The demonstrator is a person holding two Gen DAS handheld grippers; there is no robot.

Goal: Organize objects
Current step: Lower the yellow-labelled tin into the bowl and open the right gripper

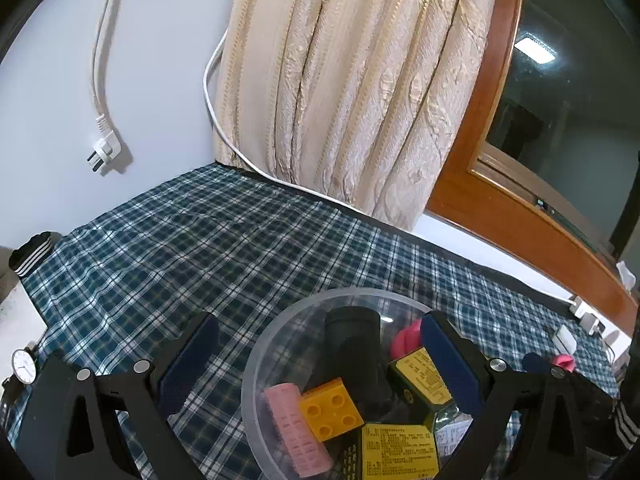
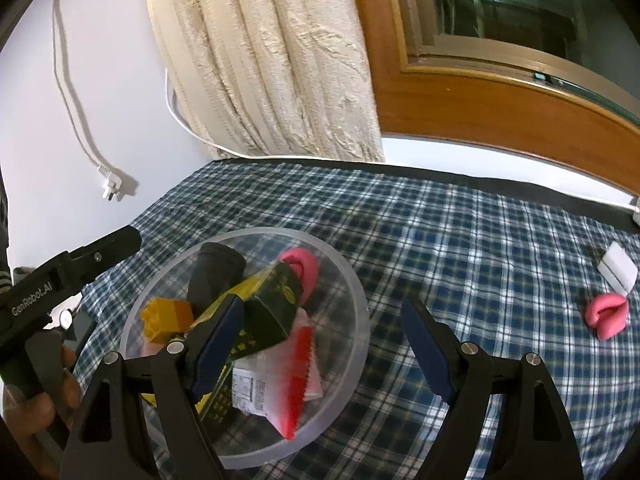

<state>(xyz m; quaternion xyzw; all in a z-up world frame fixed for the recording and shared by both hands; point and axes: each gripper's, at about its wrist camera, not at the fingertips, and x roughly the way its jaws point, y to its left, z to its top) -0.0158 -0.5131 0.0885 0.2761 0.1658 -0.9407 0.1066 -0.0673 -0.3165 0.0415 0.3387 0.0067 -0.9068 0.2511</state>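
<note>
Black cylinder lying in bowl, tilted

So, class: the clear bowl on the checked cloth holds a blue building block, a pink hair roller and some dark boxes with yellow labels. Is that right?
Not quite. The building block is yellow, not blue, as the left wrist view shows plainly. The rest stands: it lies in the clear bowl on the checked cloth, beside the pink hair roller and the dark boxes with yellow labels.

Your bowl sits near the desk's left edge, holding the block, cylinder and boxes. Toward the right edge lie a clip and, behind it, an eraser.
</note>
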